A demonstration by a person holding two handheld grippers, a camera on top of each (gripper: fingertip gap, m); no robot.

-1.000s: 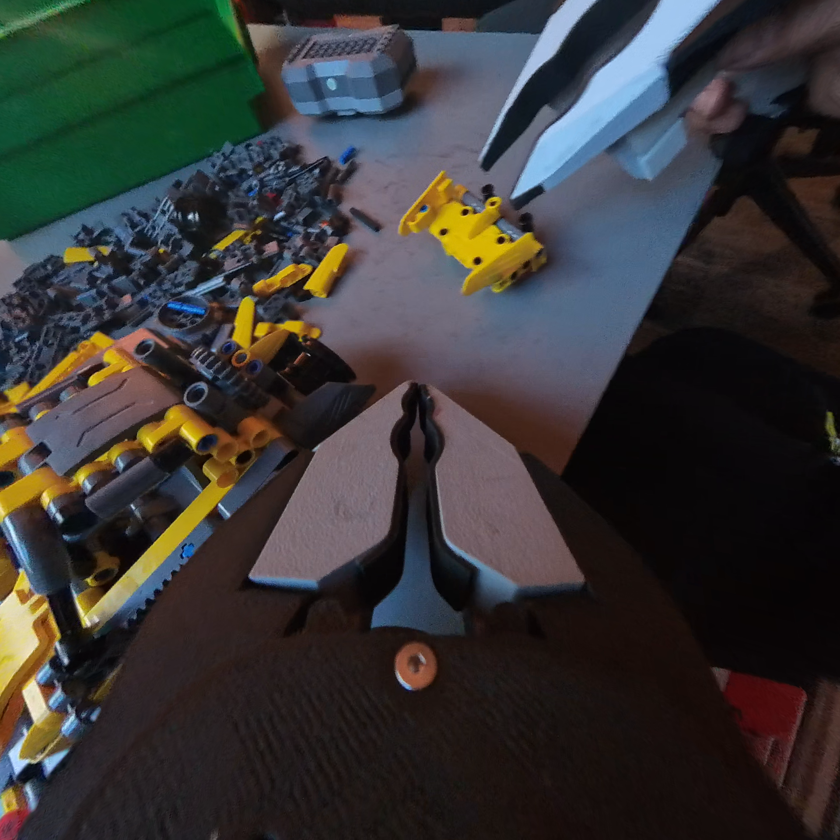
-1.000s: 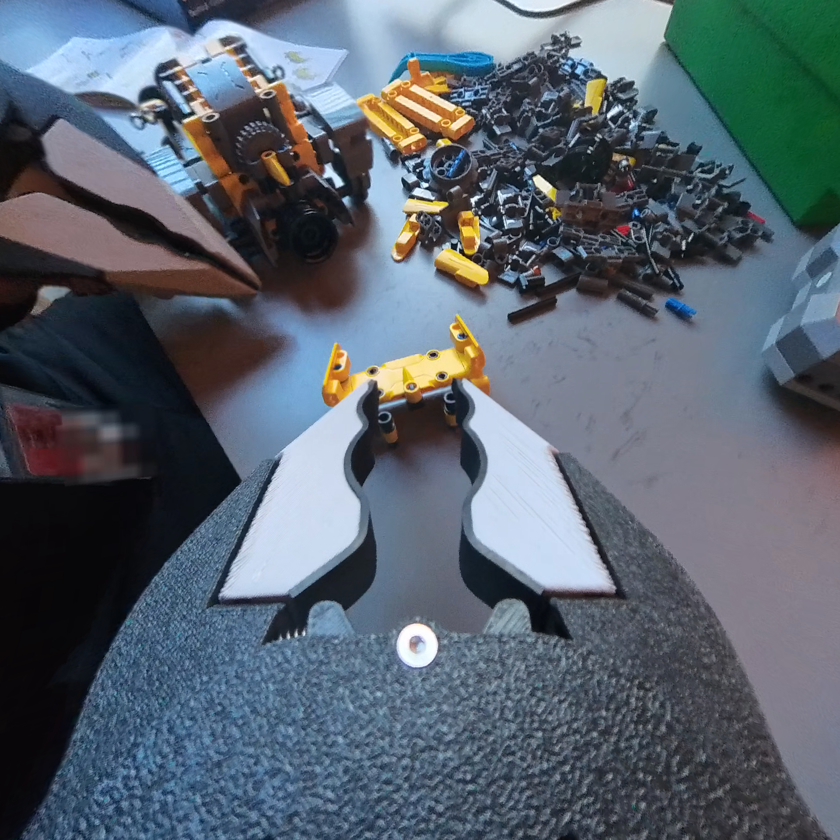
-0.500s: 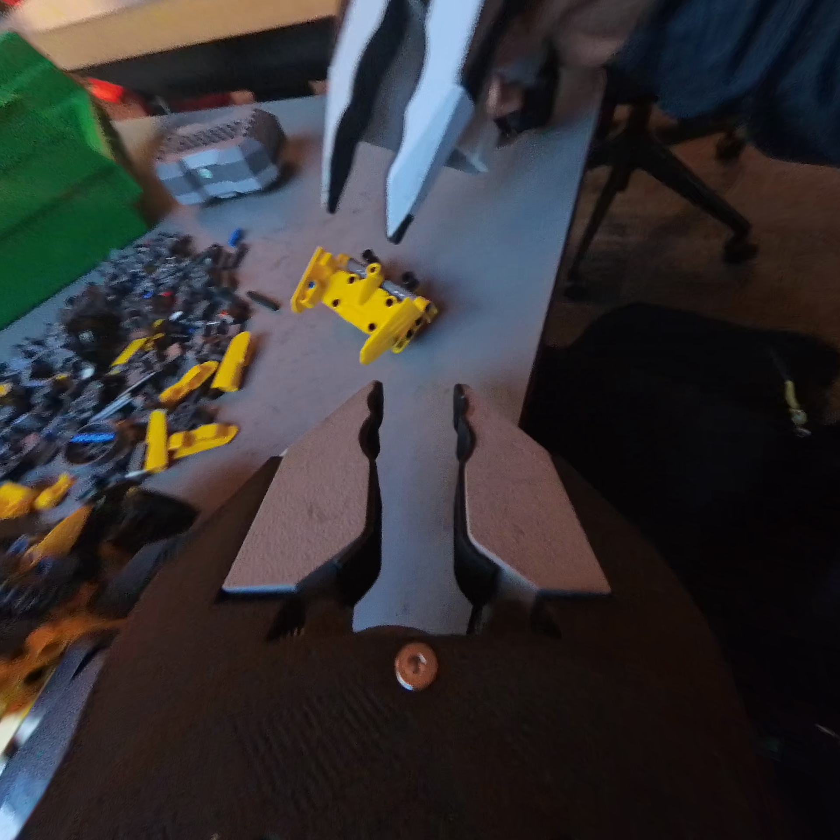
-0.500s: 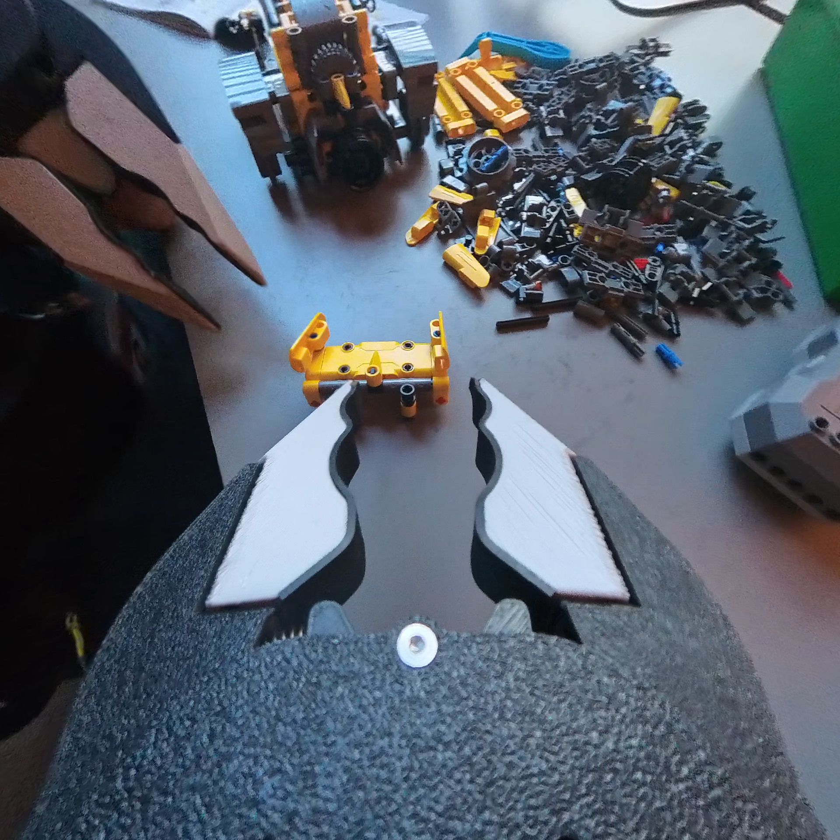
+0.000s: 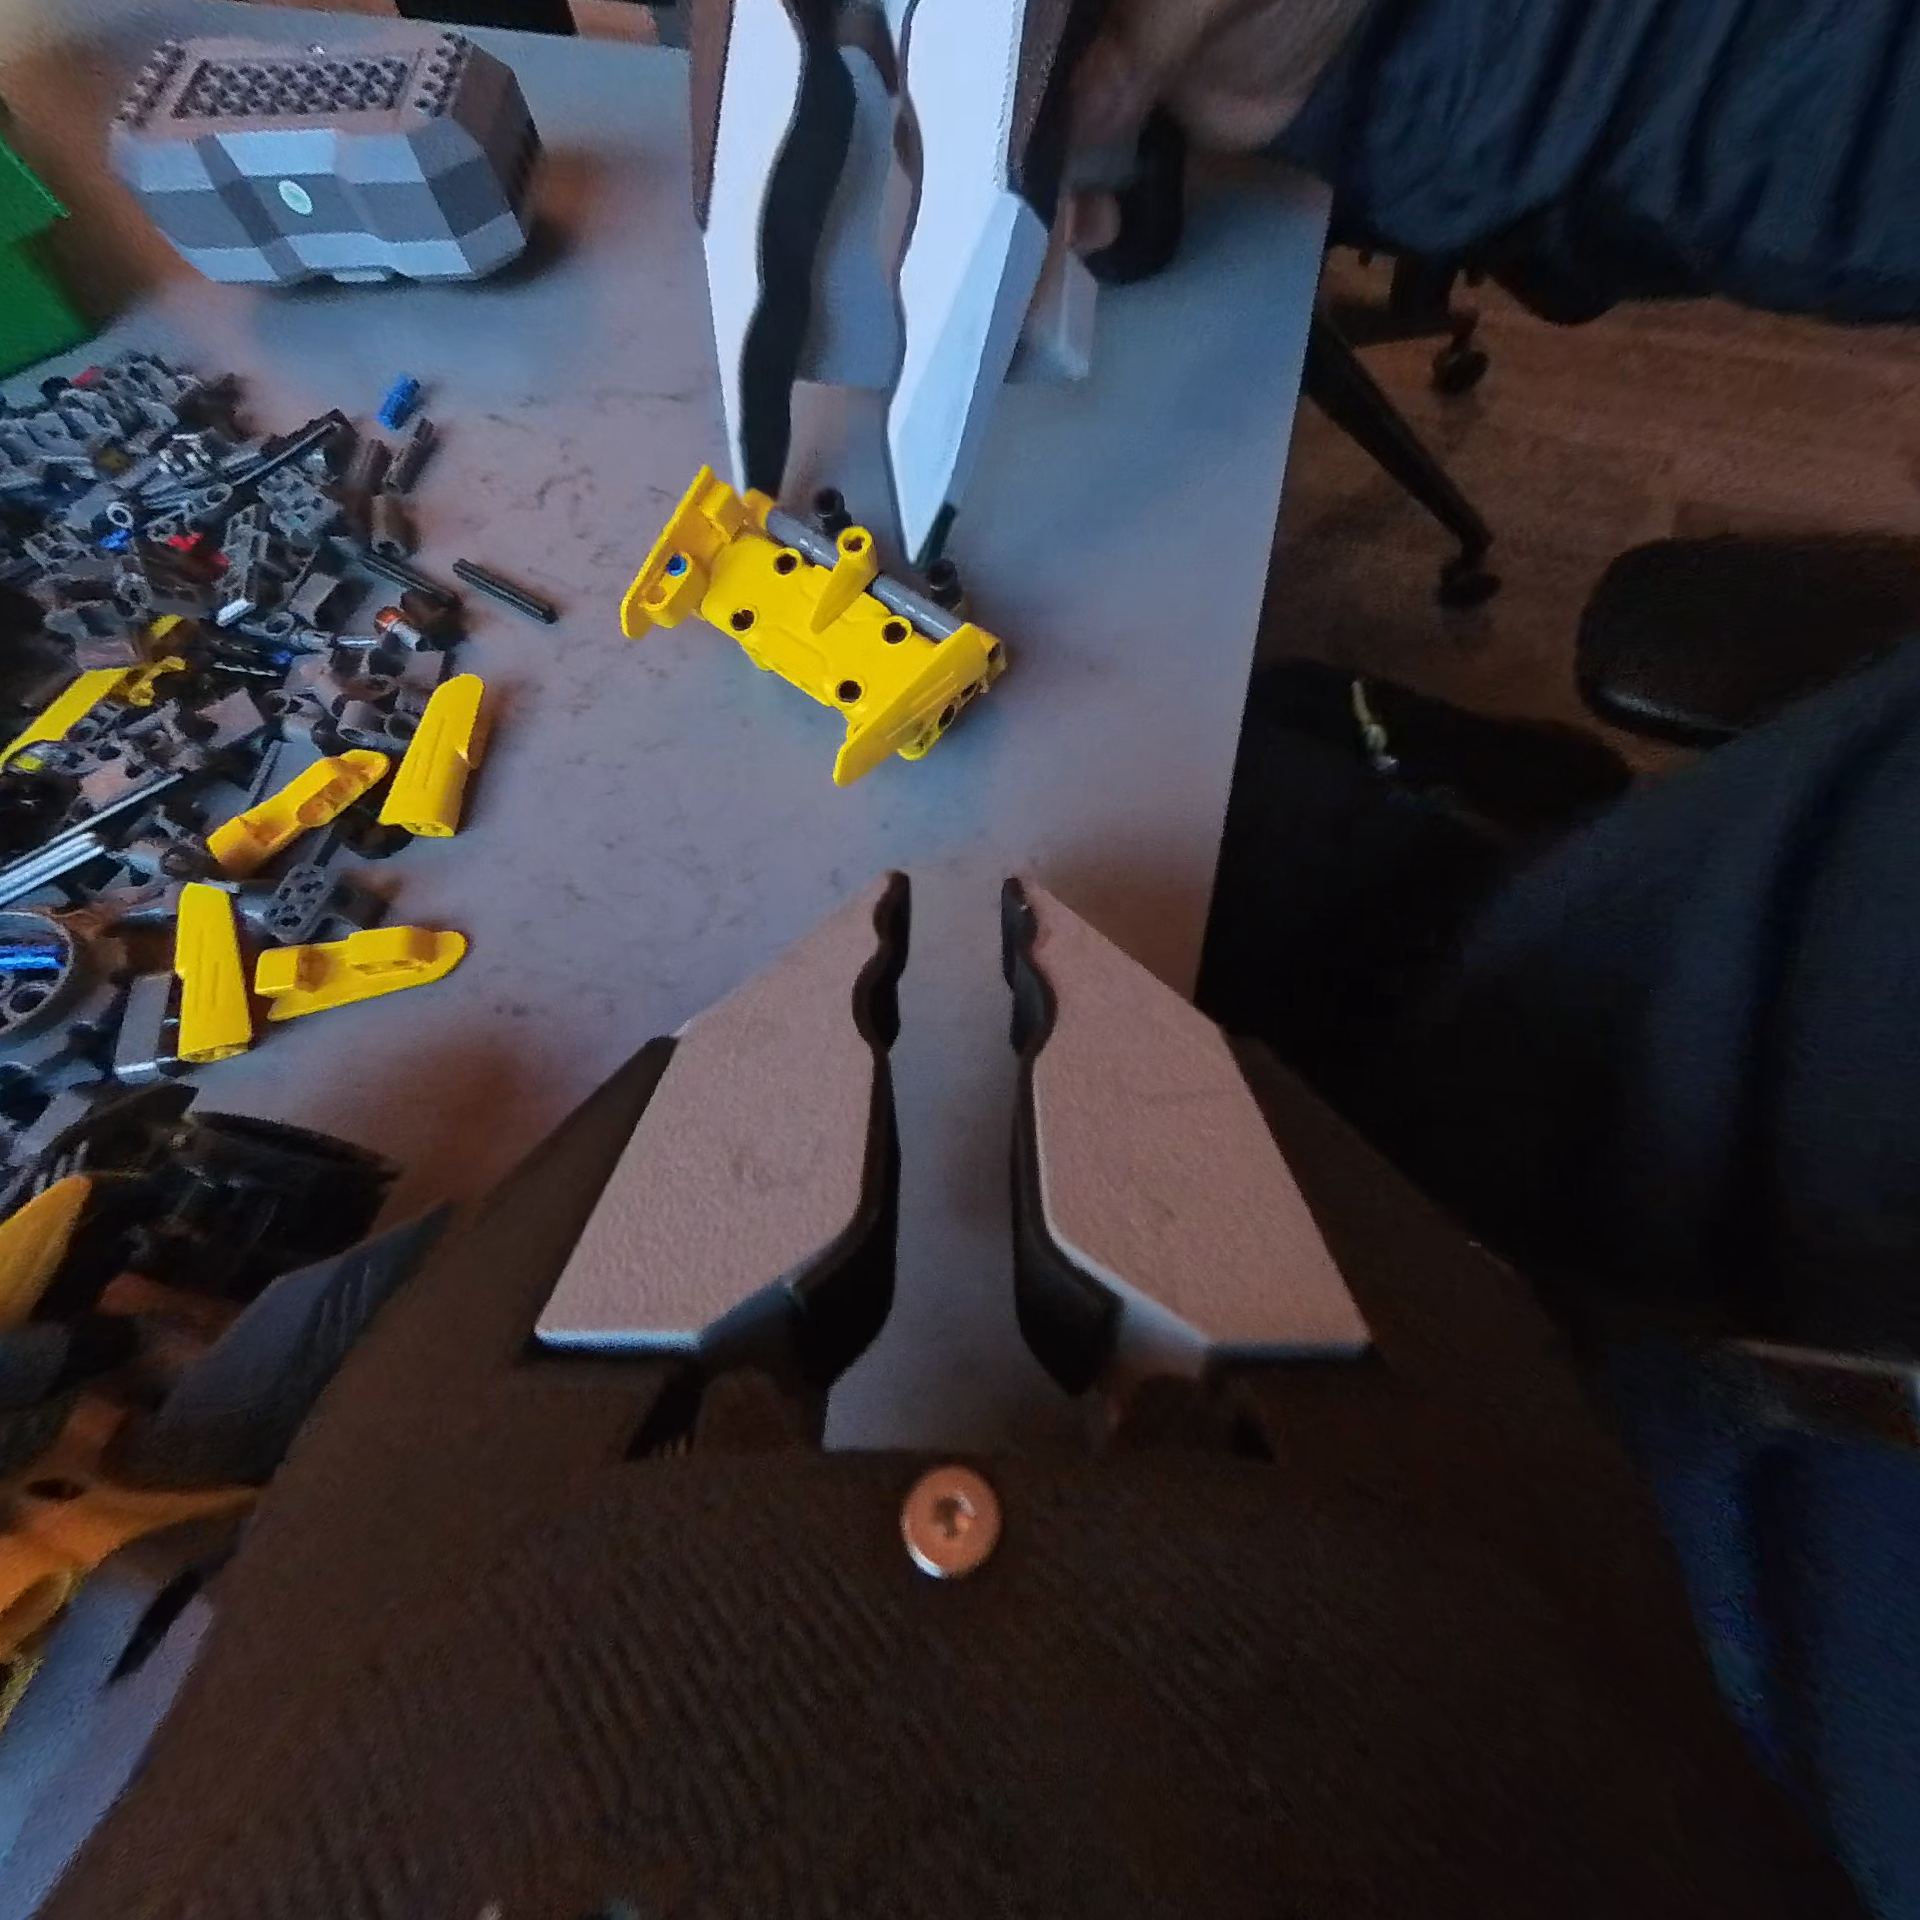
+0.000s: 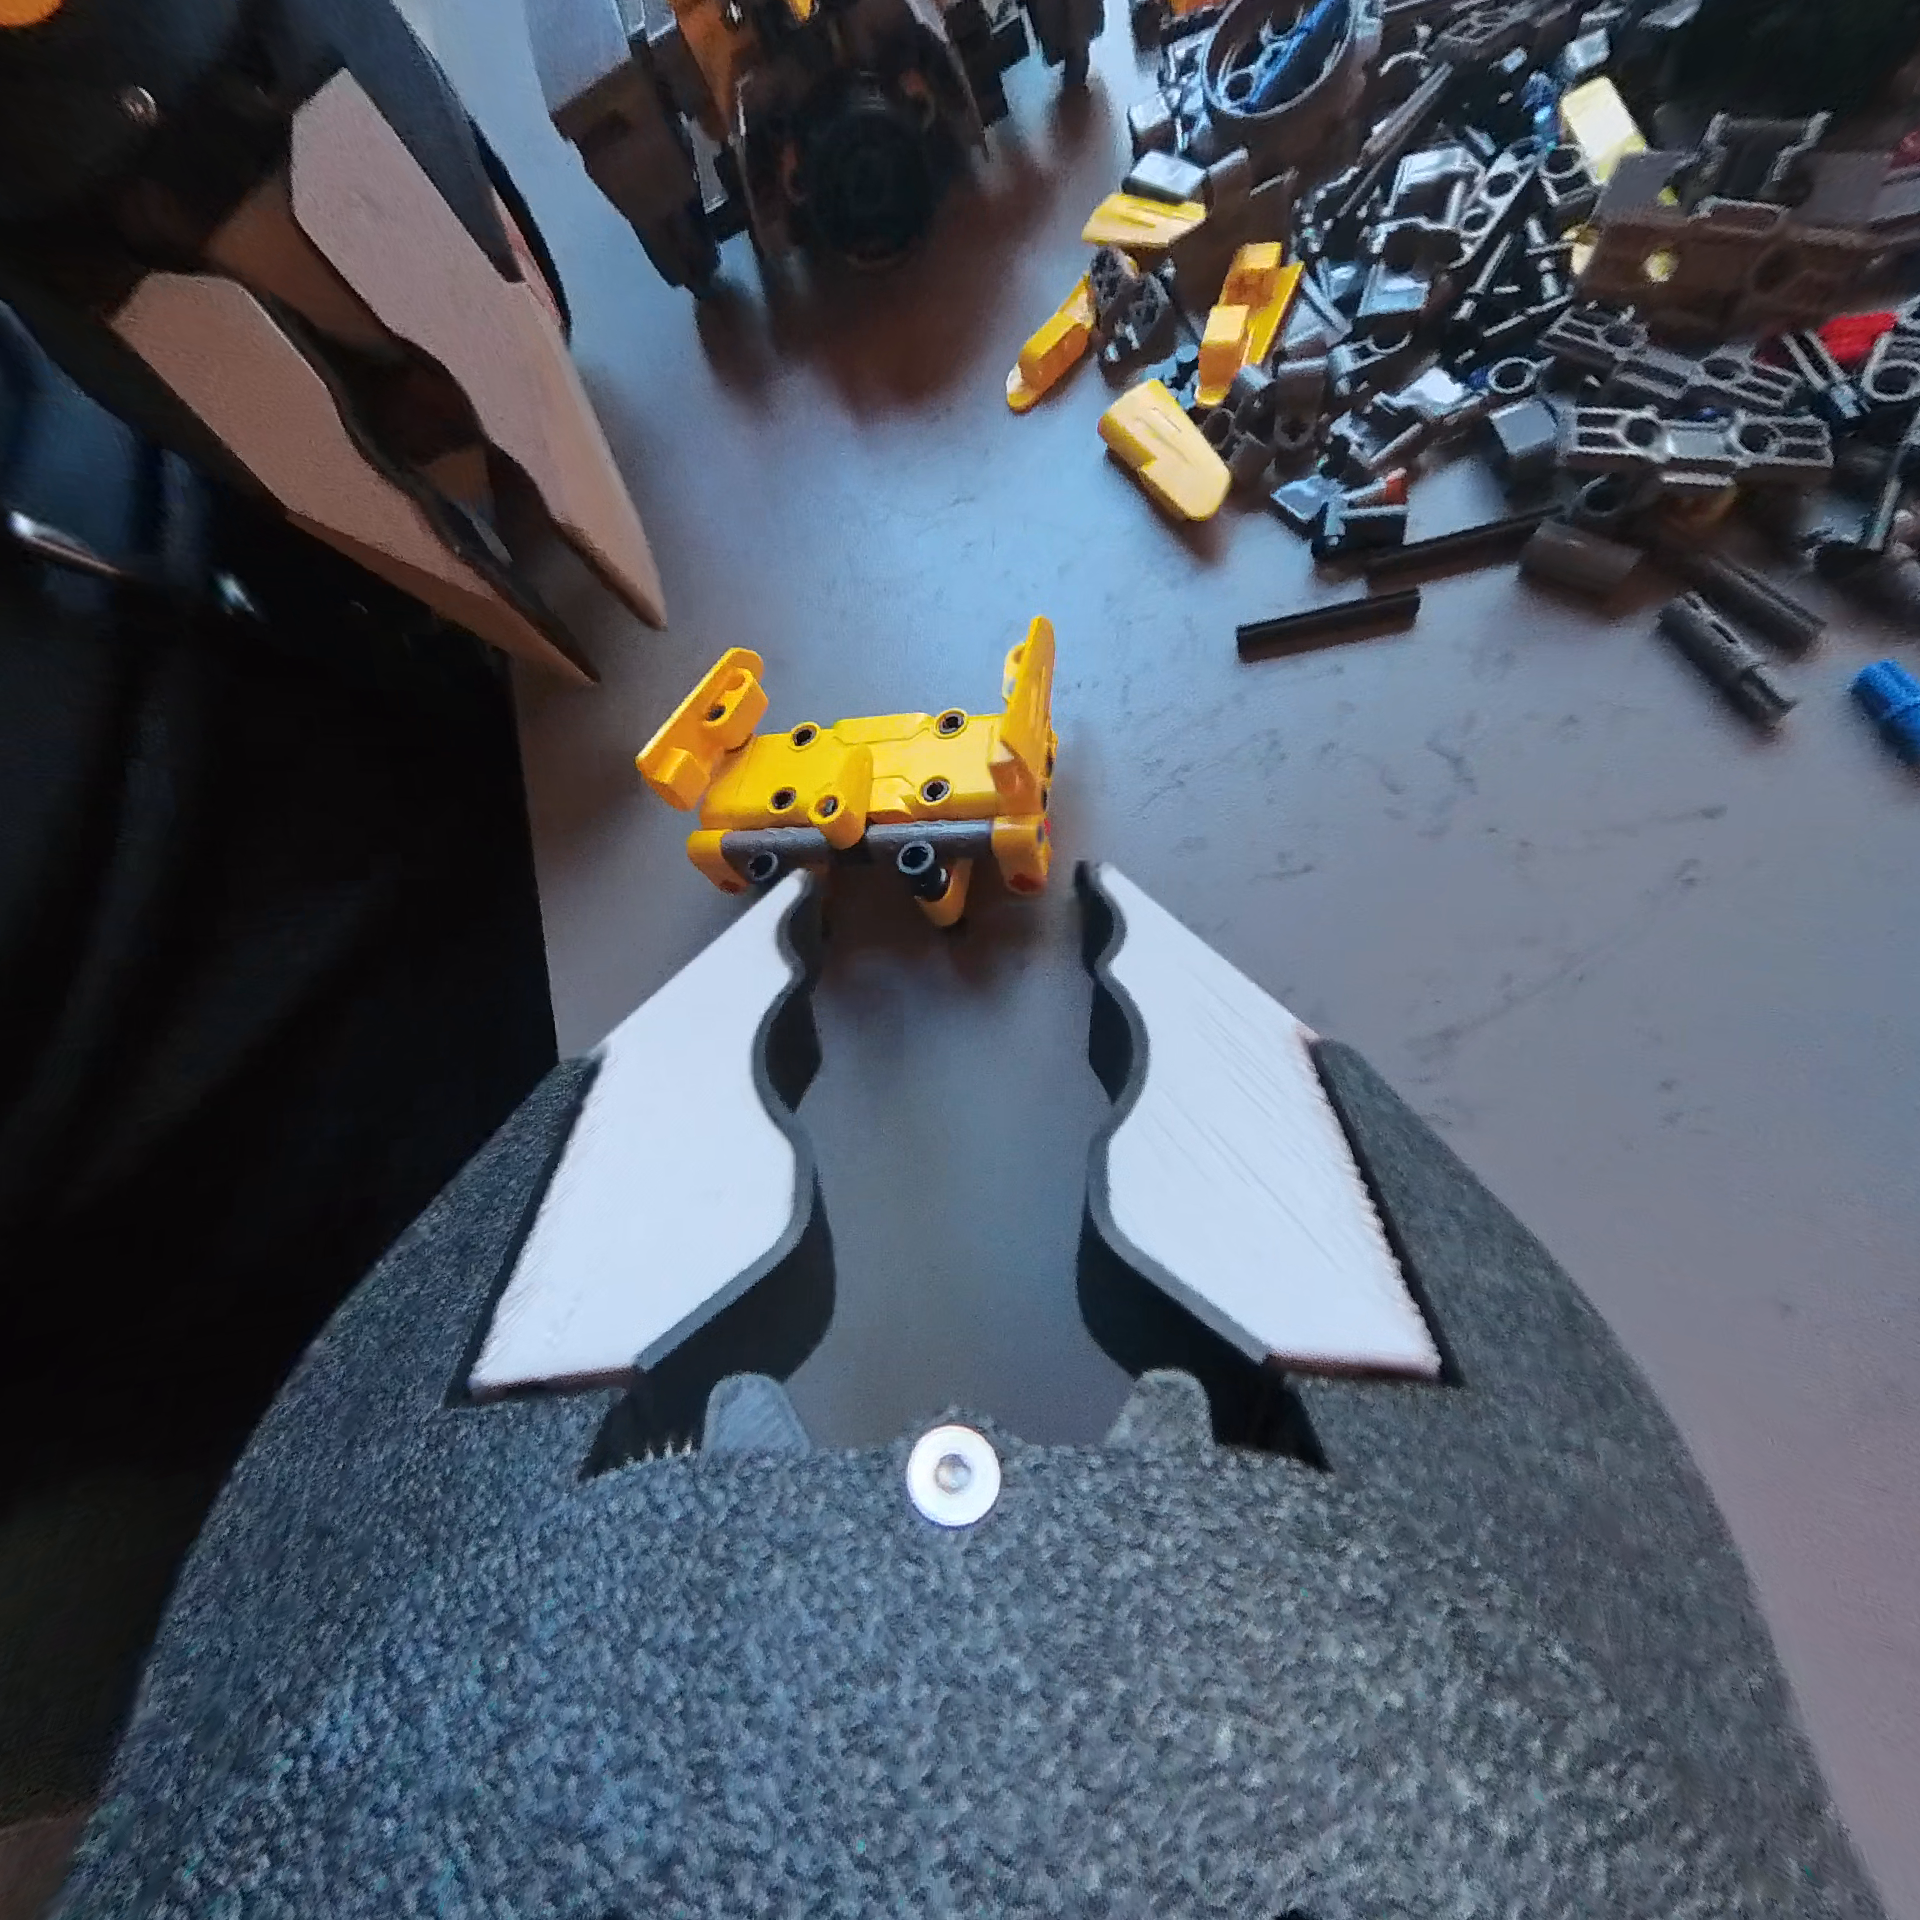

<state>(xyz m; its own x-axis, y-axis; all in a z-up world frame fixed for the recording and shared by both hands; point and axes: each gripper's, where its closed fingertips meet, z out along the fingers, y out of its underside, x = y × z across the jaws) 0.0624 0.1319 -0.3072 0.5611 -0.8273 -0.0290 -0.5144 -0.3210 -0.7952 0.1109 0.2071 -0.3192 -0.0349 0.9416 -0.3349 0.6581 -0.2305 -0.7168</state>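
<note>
A small yellow brick assembly (image 5: 810,623) with a grey axle lies on the grey table (image 5: 644,810) near its edge; it also shows in the right wrist view (image 6: 862,779). My right gripper (image 6: 940,883), white-fingered, is open and empty, its tips just short of the assembly on either side. In the left wrist view it (image 5: 836,499) comes down from above onto the assembly's far side. My left gripper (image 5: 951,888), tan-fingered, is open a little and empty, a short way in front of the assembly. It shows at the upper left of the right wrist view (image 6: 623,644).
A pile of dark and yellow loose bricks (image 5: 208,623) lies left; it also shows in the right wrist view (image 6: 1558,312). A grey block unit (image 5: 322,177) stands at the back. A partly built vehicle (image 6: 831,135) stands beyond the assembly. The table edge (image 5: 1247,727) runs right, with a chair base (image 5: 1434,488) beyond. About 10 cm separates my left fingertips from my right.
My left gripper opened from shut and swung right toward the assembly. My right gripper opened wider and came lower and closer to the assembly.
</note>
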